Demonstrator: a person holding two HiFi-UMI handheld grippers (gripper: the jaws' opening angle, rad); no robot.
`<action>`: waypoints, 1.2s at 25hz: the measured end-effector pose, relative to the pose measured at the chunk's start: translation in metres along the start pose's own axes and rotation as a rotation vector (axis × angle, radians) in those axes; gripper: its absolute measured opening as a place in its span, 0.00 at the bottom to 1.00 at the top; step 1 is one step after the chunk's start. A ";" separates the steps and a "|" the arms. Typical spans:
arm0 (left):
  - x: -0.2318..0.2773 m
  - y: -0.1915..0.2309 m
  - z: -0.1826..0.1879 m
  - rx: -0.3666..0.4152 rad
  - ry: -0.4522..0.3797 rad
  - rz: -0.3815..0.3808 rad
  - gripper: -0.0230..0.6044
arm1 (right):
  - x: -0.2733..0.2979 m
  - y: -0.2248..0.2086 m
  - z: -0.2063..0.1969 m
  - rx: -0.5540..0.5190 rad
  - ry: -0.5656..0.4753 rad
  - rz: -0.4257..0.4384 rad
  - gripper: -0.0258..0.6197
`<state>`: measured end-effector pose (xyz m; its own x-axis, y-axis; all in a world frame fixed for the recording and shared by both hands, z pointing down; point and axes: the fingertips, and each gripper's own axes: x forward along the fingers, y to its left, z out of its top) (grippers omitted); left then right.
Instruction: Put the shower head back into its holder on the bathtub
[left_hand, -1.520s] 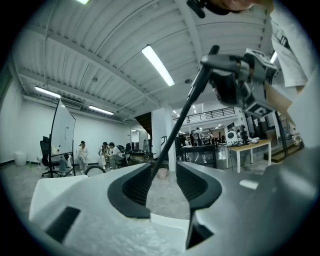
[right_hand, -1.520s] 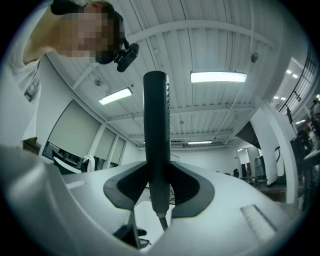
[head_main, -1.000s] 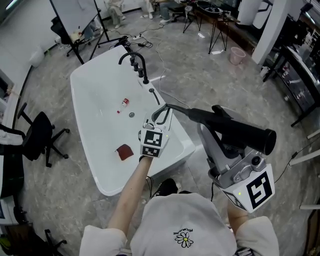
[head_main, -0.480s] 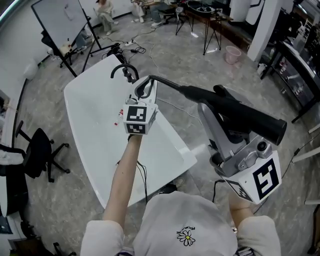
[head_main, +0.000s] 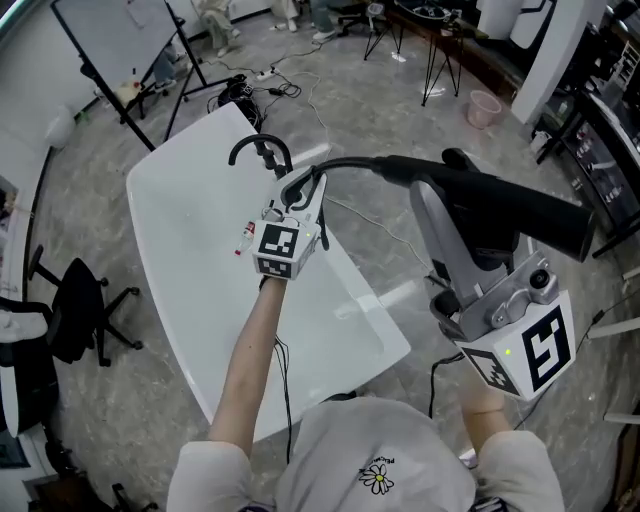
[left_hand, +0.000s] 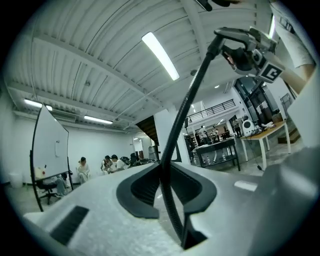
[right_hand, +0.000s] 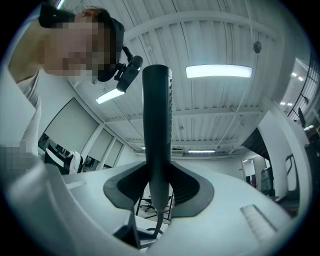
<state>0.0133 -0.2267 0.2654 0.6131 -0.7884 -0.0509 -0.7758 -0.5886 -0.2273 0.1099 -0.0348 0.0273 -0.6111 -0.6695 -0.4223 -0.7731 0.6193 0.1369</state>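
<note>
Nearest me, my right gripper (head_main: 452, 200) is clamped on the black shower head (head_main: 520, 210) by its handle. The head sticks out to my right, clear of the bathtub (head_main: 180, 270), so I can swing it toward the fittings. Further out, my left gripper (head_main: 303, 192) stands narrow on the black hose (head_main: 350, 164). Its jaws are opening slightly, with the hose running between the pads. Judging by the arc, that hand is there to keep the slack from dragging on the rim. Beyond sits the black faucet (head_main: 256, 150) on the tub's far rim. The holder should be beside it, though I cannot pick it out. The shower head is not yet seated.
</note>
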 end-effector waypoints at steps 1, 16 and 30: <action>0.001 0.000 -0.017 -0.026 0.007 -0.019 0.14 | 0.010 -0.007 -0.002 -0.012 0.002 -0.004 0.26; -0.027 -0.030 -0.321 -0.309 0.558 -0.081 0.25 | 0.110 -0.049 -0.024 -0.159 -0.022 0.016 0.26; -0.009 0.011 -0.364 -0.398 0.582 0.040 0.14 | 0.131 -0.069 -0.086 -0.133 0.082 -0.010 0.26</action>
<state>-0.0553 -0.2907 0.6172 0.4894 -0.7132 0.5019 -0.8600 -0.4901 0.1423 0.0683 -0.2001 0.0393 -0.6106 -0.7103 -0.3501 -0.7918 0.5560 0.2529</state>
